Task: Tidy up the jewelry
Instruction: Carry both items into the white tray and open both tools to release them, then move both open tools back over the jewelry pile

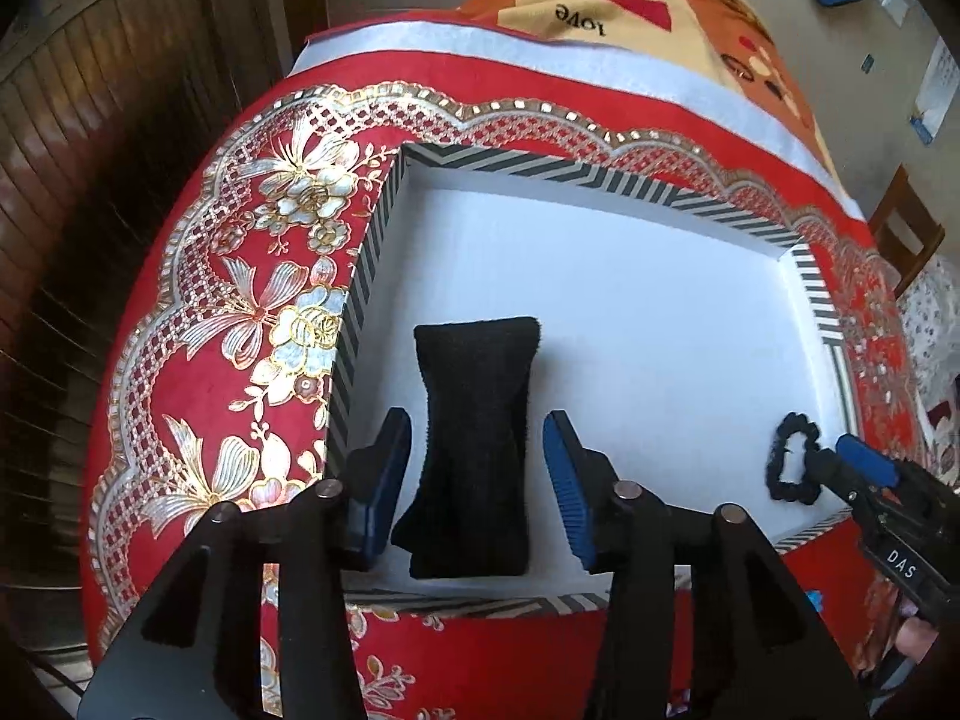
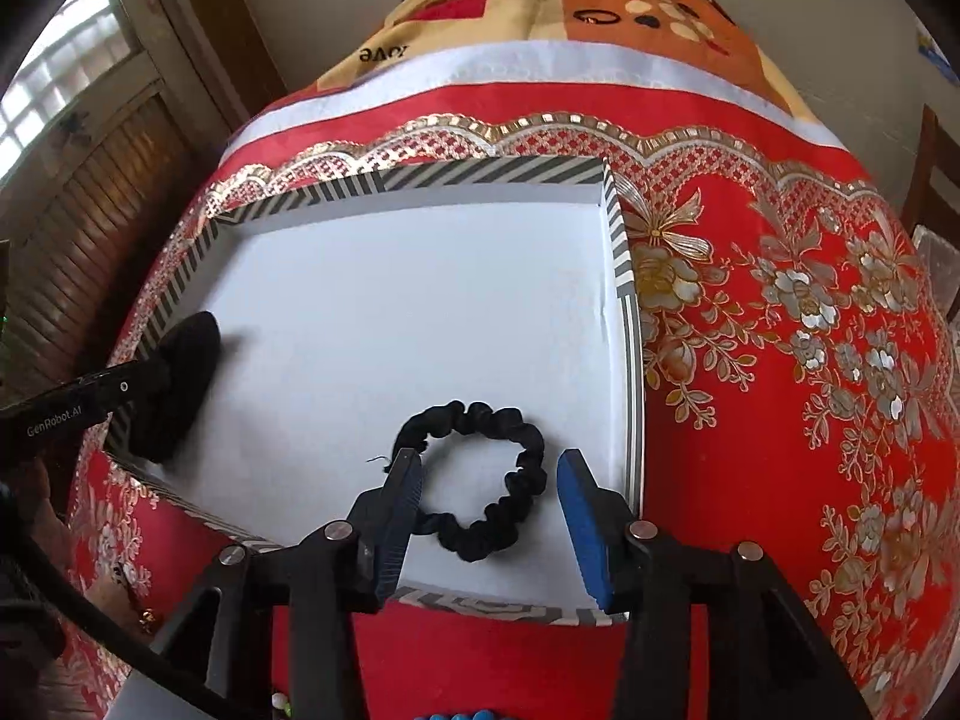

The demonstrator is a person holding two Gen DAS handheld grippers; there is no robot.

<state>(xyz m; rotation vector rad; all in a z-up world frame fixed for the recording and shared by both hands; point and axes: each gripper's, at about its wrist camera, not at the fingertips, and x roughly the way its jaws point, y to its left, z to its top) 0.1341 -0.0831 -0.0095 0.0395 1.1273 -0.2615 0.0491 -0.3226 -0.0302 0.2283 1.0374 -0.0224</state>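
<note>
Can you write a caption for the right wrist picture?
Open right gripper hovers around a black scrunchie lying in a white, stripe-edged box.

Black scrunchie, zebra-striped white tray

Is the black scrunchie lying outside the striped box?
No, the scrunchie lies on the white floor inside the striped box, between the open right tool's pads.

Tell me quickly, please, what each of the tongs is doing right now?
Left tongs: open, straddling the black cushion, not clamping it.
Right tongs: open around the black scrunchie.
</note>
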